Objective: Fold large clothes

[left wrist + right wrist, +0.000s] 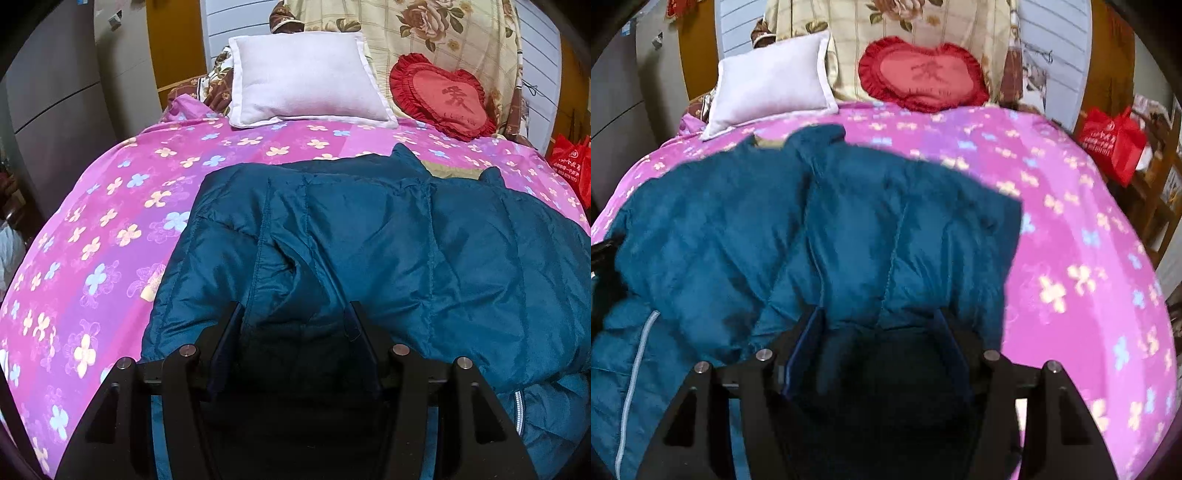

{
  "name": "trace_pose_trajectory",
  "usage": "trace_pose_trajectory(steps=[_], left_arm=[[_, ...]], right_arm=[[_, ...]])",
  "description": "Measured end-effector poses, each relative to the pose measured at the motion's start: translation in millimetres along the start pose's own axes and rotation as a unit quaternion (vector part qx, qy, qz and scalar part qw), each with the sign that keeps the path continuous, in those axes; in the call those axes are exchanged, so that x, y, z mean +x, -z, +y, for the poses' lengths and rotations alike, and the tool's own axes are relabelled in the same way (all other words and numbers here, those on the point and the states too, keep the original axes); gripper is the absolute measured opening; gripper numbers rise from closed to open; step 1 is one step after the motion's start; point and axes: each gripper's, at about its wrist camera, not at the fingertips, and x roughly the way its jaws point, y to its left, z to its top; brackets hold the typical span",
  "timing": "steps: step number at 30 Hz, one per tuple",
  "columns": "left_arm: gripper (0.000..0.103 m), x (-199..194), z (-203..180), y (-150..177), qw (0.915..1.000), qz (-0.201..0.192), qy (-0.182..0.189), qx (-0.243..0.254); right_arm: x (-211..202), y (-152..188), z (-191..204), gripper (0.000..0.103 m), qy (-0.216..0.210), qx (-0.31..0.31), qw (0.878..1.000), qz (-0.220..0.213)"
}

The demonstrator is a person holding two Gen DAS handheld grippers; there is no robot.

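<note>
On floral bedspread [110,229] | quilted, glossy teal jacket [424,240] | puffy, creased

- Your left wrist view is sharp and evenly lit indoors.
- Your right wrist view smears with motion blur.
- Fisheye bends both; corners vignette black.

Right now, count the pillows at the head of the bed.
2: a white pillow on the left and a red heart-shaped pillow on the right. Others may be hidden behind them.
</note>
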Motion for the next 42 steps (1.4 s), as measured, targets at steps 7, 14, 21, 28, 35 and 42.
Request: trace_pose_trajectory(steps=[7, 14, 21, 28, 35, 42], left_arm=[[0.039, 4, 3, 2, 0.9999, -0.002, 0.008, -0.007], [0.044, 7, 2, 4, 1.0, -0.004, 0.008, -0.003], [0.044, -26, 15, 11, 0.9997, 0.004, 0.024, -0.006], [0.044, -71, 32, 31, 0.9997, -0.009, 0.02, 0.005], [0.044, -112, 42, 58, 0.9996, -0.013, 0.014, 0.021], [0.044, -147, 46, 86, 0.9989, -0.023, 0.012, 0.038]], right_arm=[[-38, 0, 3, 0.066, -0.005, 0.014, 0.999, -0.034], [-4, 9, 9, 0.072, 0.015, -0.001, 1.0, 0.005], [-18, 12, 5, 0.074, 0.005, 0.021, 1.0, -0.008], [-68, 38, -9, 0.077, -0.041, 0.066, 0.997, -0.023], [-98, 75, -8, 0.078, -0.059, 0.073, 0.996, 0.004], [-117, 110, -7, 0.08, -0.053, 0.073, 0.996, 0.024]])
